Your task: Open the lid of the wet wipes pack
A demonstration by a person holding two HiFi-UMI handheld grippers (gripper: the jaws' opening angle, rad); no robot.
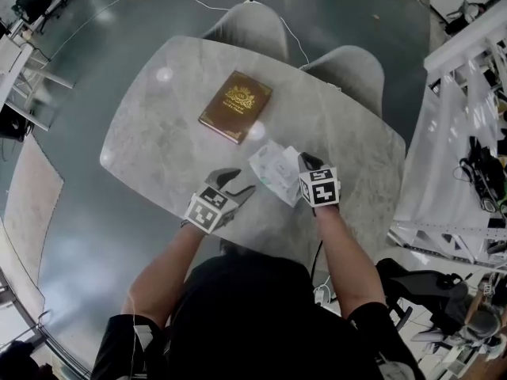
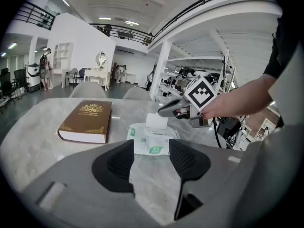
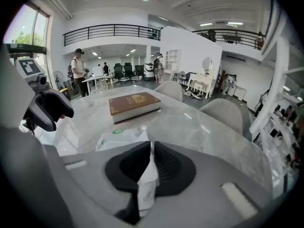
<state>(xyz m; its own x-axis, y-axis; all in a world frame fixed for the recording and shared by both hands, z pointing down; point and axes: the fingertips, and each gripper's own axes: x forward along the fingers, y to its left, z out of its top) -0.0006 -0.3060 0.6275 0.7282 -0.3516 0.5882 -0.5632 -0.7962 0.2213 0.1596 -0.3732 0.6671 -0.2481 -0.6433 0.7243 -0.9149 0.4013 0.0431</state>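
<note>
The wet wipes pack point(image 1: 273, 169) is laid on the table point(image 1: 158, 133) near the book point(image 1: 235, 106), long axis slanted toward the right gripper point(image 1: 307, 163), whose jaws are clamped on its lid point(image 2: 156, 121). The left gripper's point(image 1: 235, 184) jaws are set apart, empty.

The head view looks steeply down from well above the book point(image 1: 235, 106). Both gripper views sit low and close, facing the book from the person's side; all three share it and the wet wipes pack point(image 1: 273, 169).
</note>
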